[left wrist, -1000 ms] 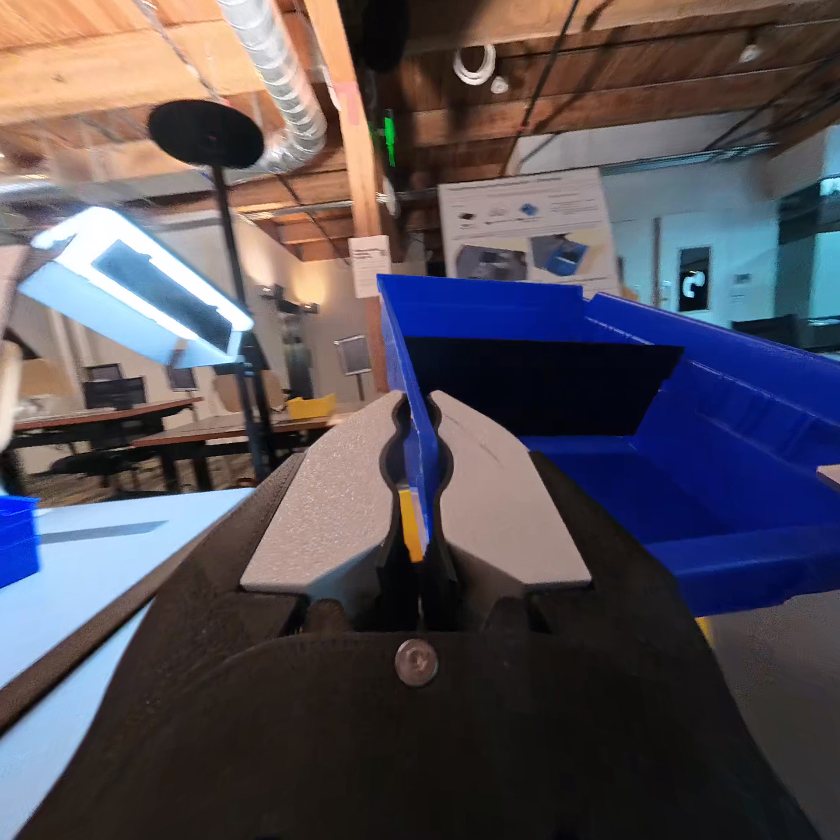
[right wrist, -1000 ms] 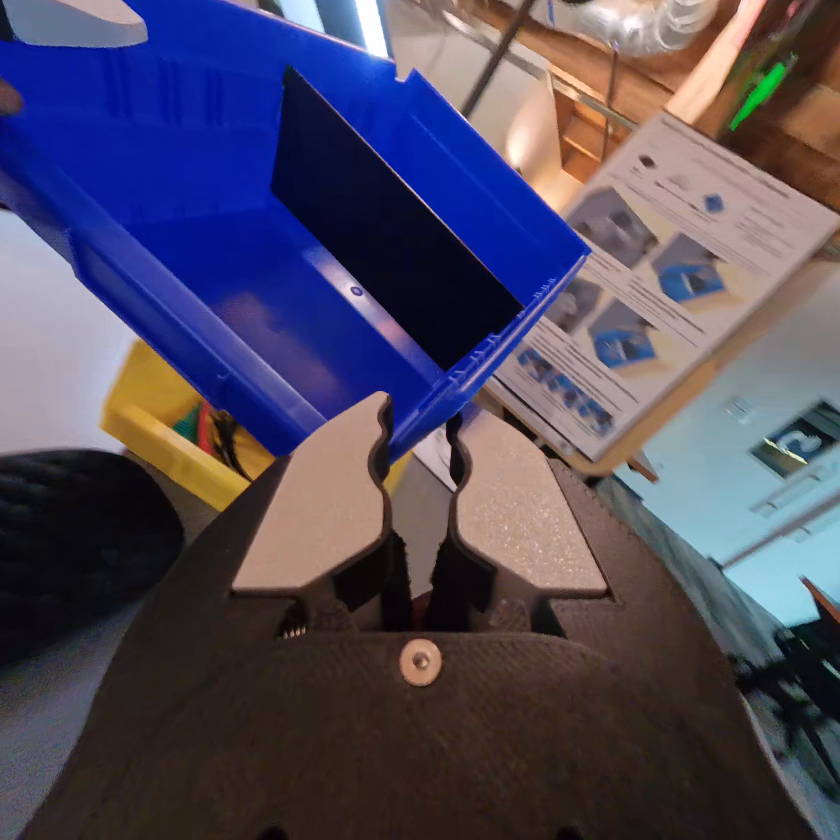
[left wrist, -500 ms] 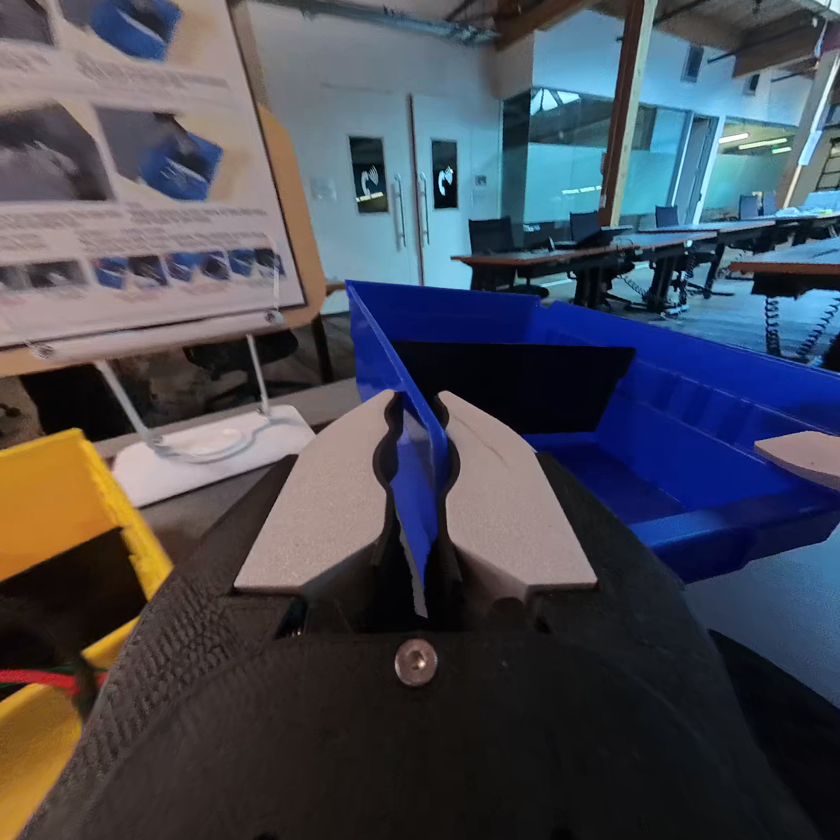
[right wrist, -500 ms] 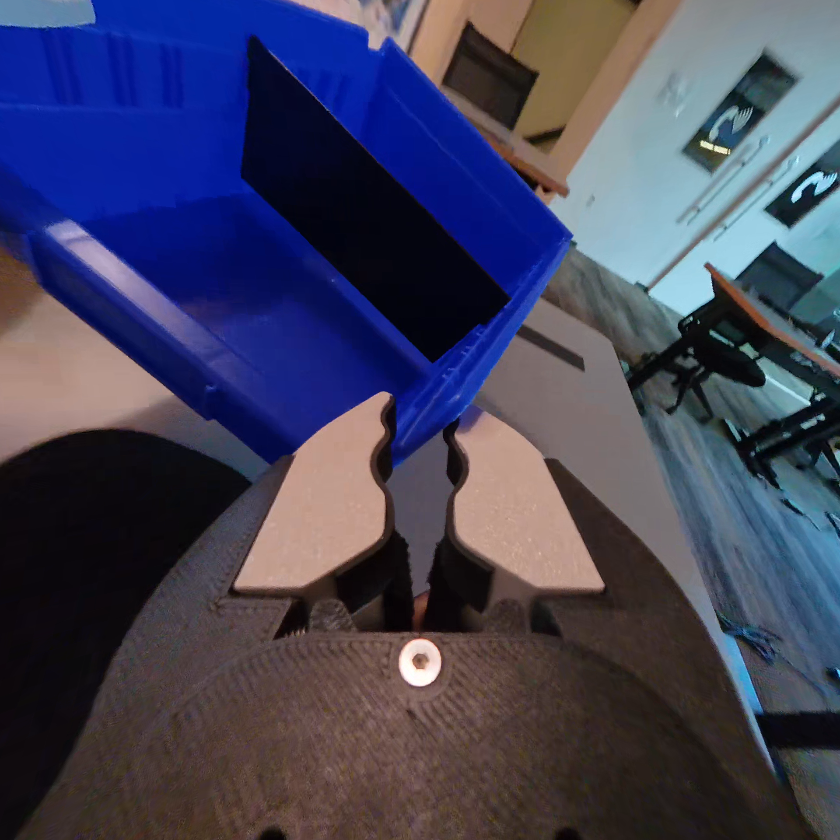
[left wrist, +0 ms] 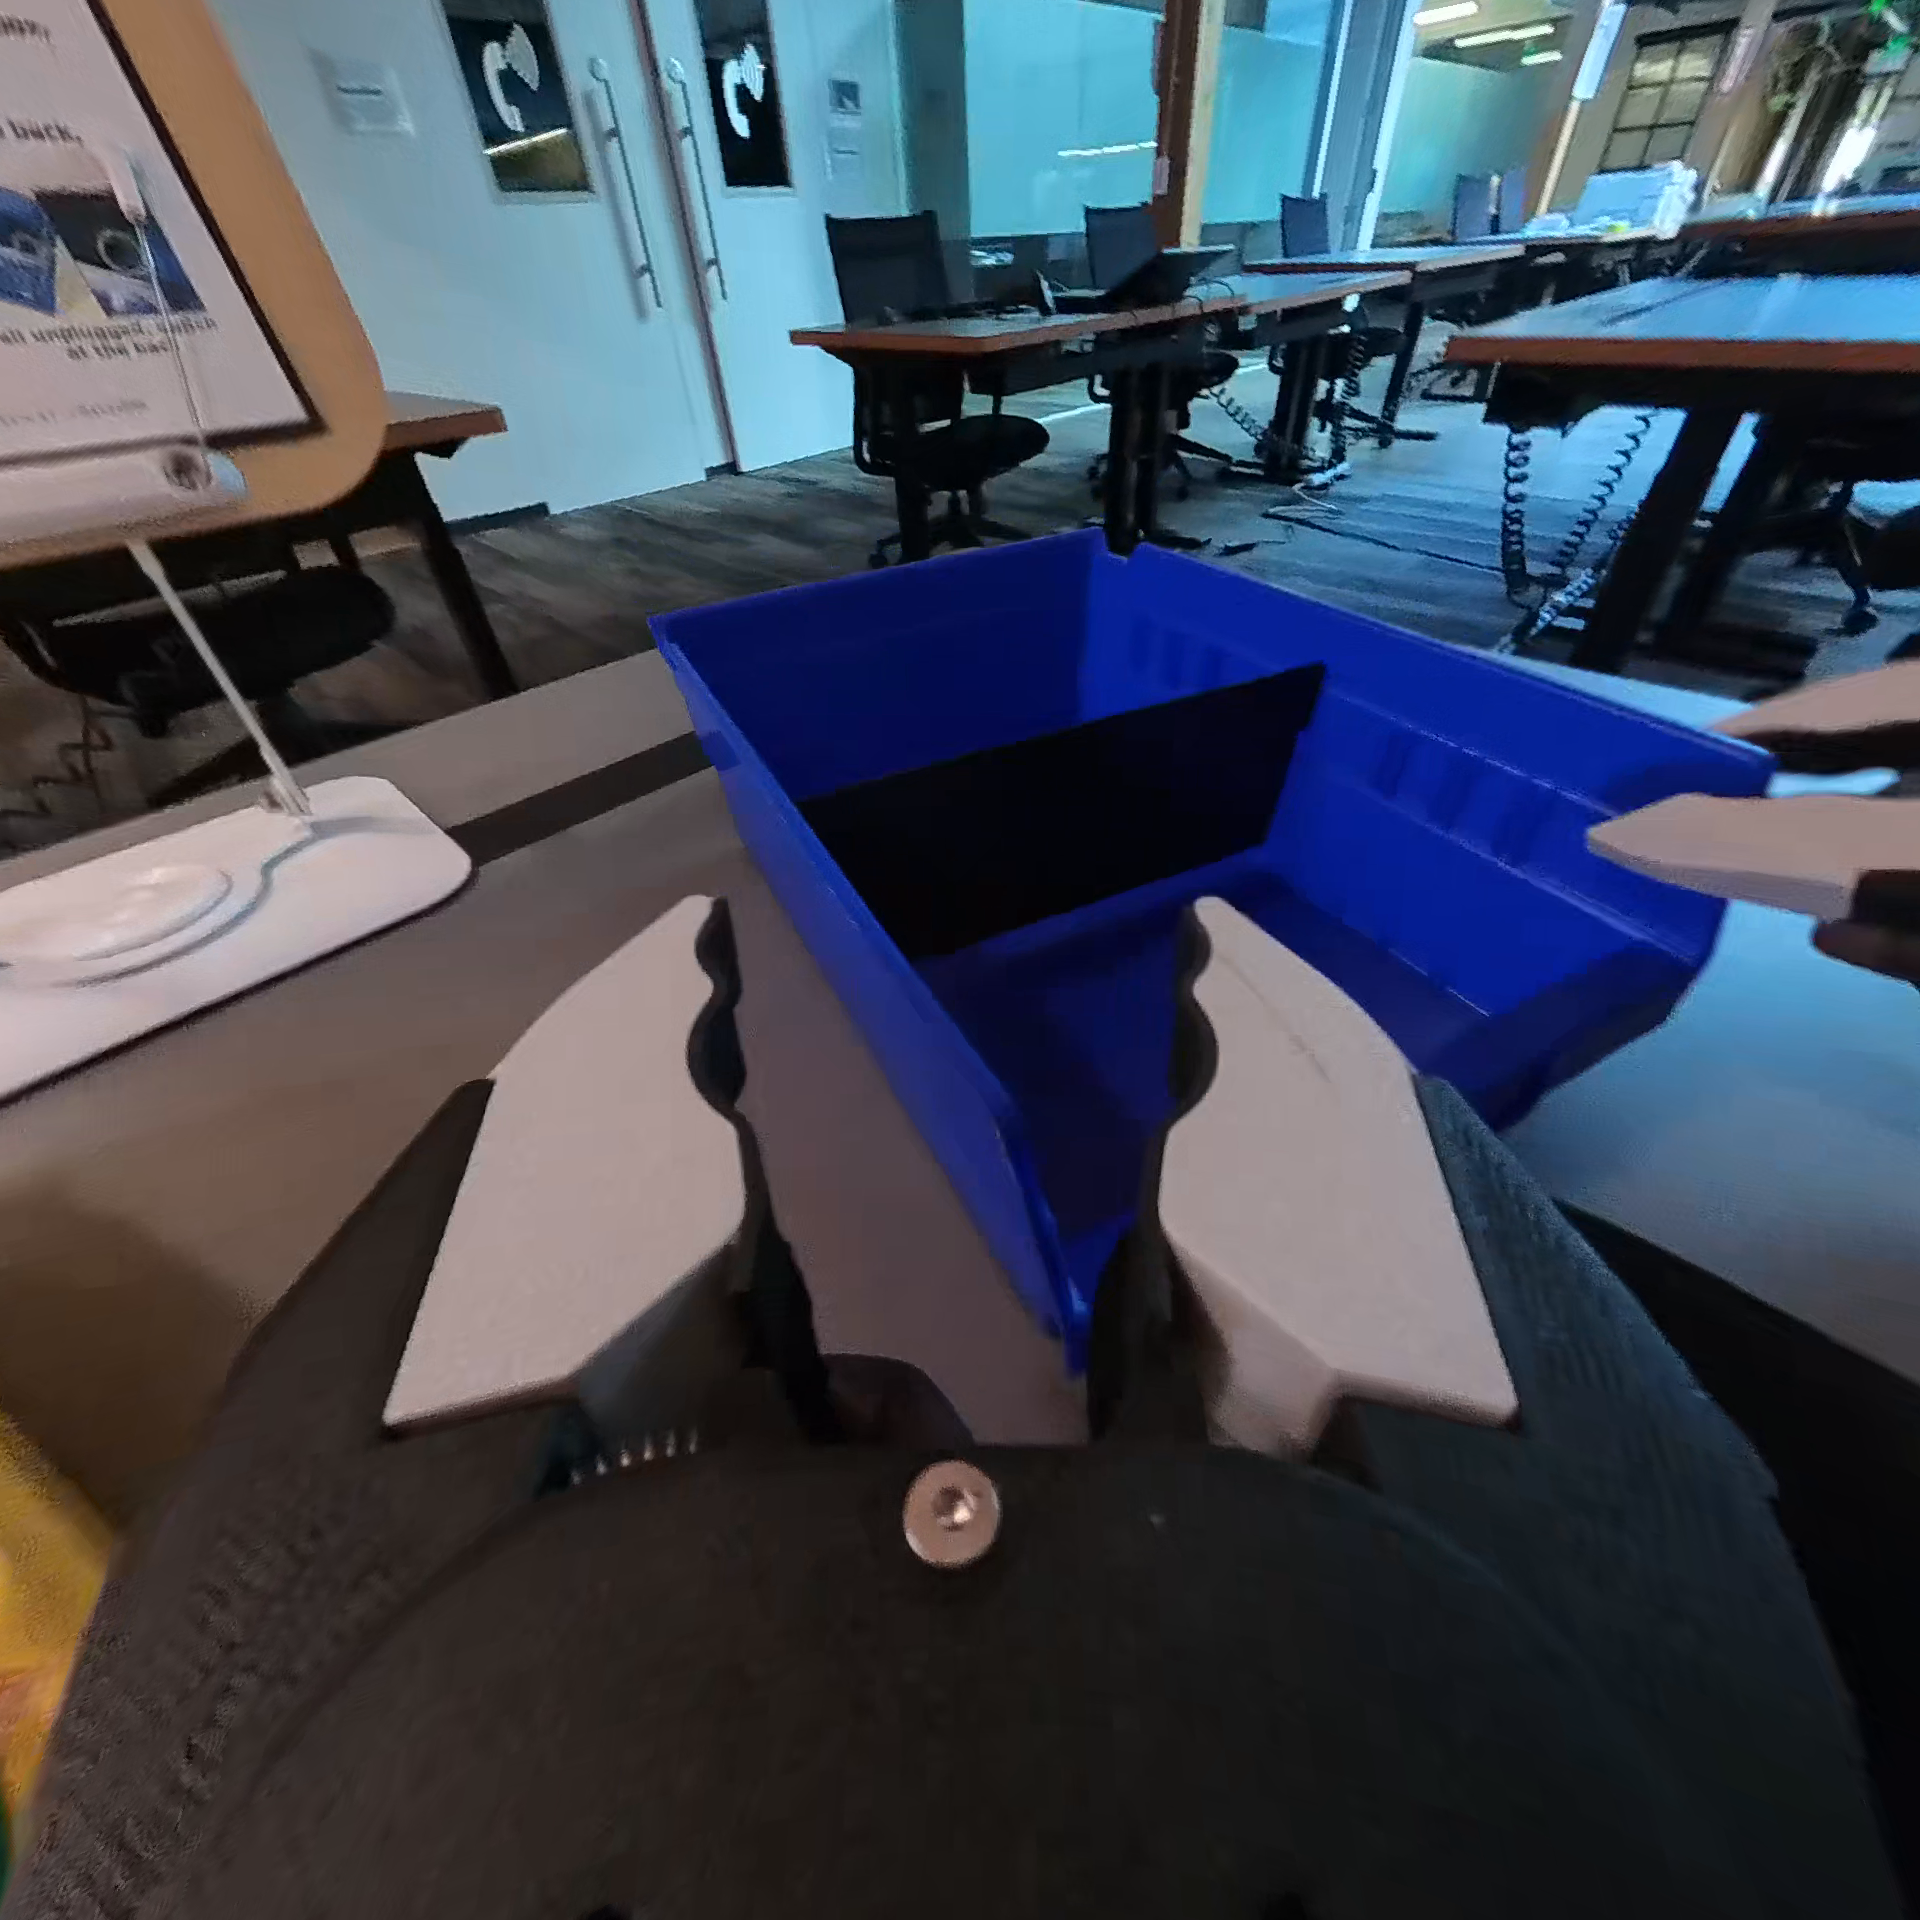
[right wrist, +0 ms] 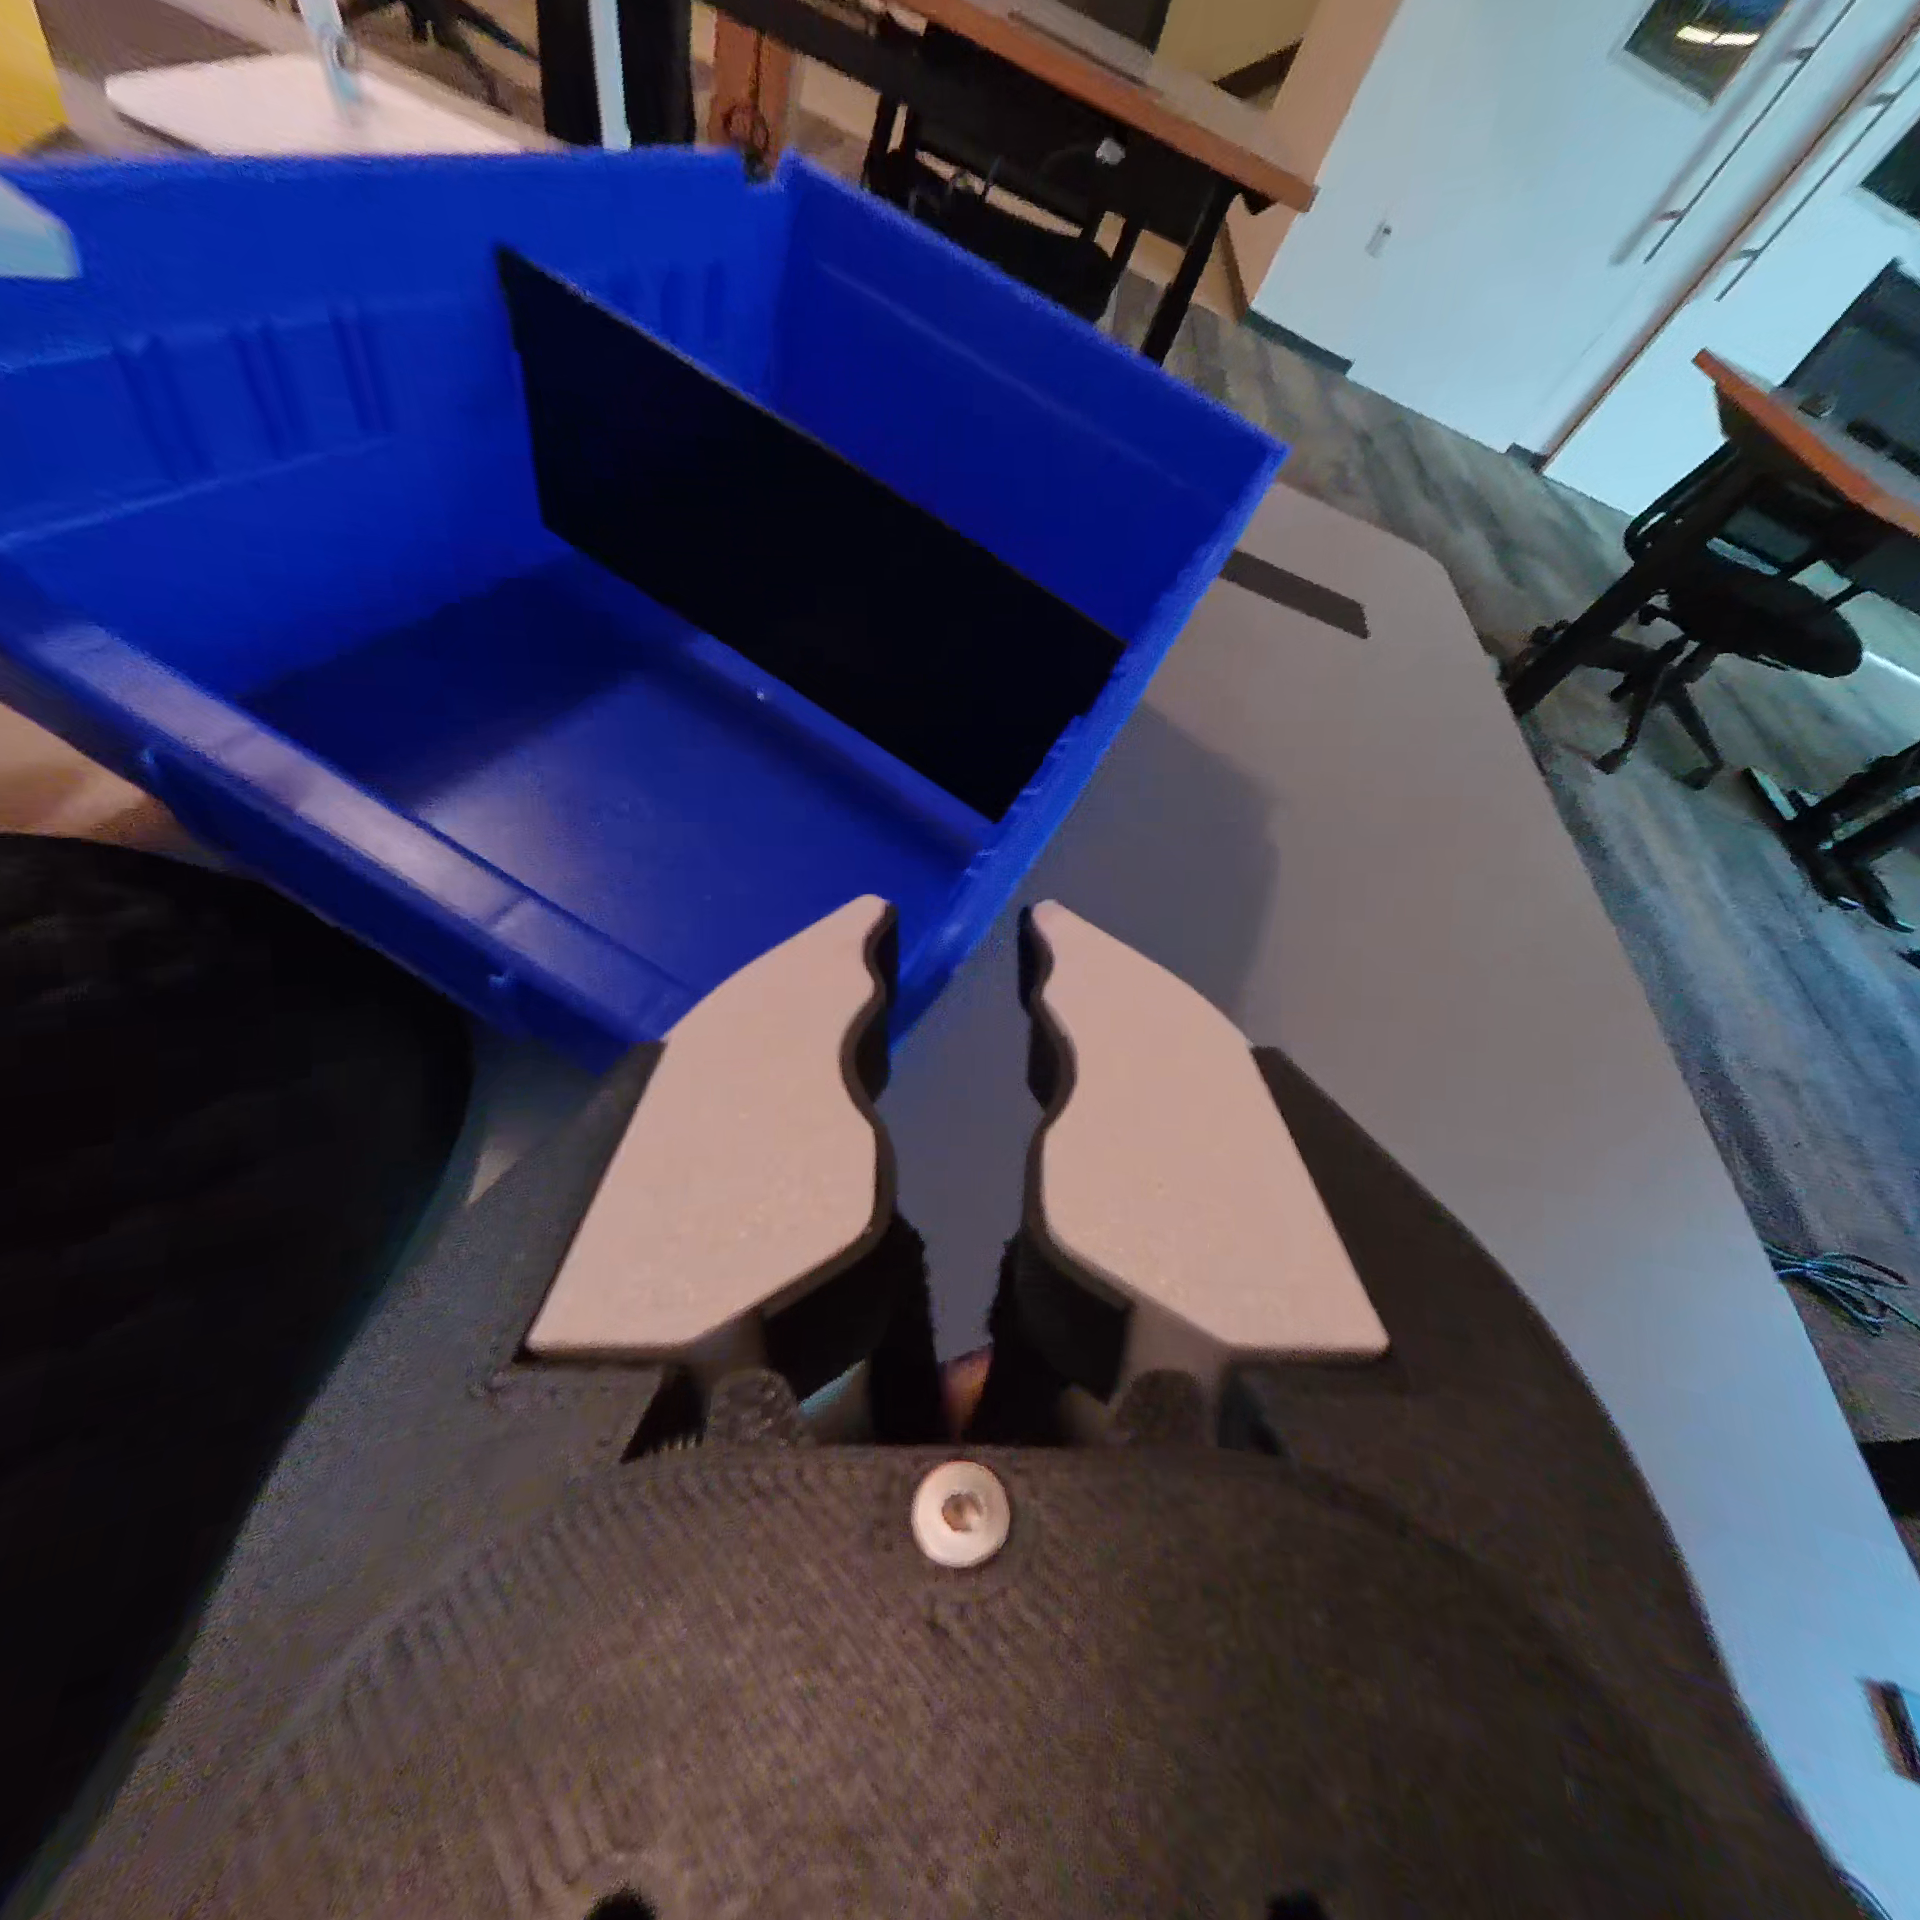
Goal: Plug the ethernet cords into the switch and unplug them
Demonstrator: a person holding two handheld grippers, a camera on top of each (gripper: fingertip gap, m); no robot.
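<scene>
An empty blue bin (left wrist: 1226, 623) with a black divider (left wrist: 1049, 821) rests on the grey table (left wrist: 312, 1039). My left gripper (left wrist: 951, 914) is open wide, with the bin's left wall (left wrist: 904, 1018) standing between its spread fingers, untouched. My right gripper (right wrist: 956, 920) is slightly open at the bin's right front corner (right wrist: 940, 977), its fingers just apart from the wall. It also shows at the right edge of the left wrist view (left wrist: 1756, 790), straddling the rim. No ethernet cords or switch are in view.
A white sign base (left wrist: 208, 904) with a thin rod holds a poster board (left wrist: 156, 260) at the left. A yellow bin edge (left wrist: 42, 1558) shows at lower left. The table edge (right wrist: 1621, 935) runs along the right, with desks and chairs beyond.
The bin, carried tilted in the air by both shut grippers, now rests on the table. My left gripper has opened wide and my right gripper has loosened off the wall.
</scene>
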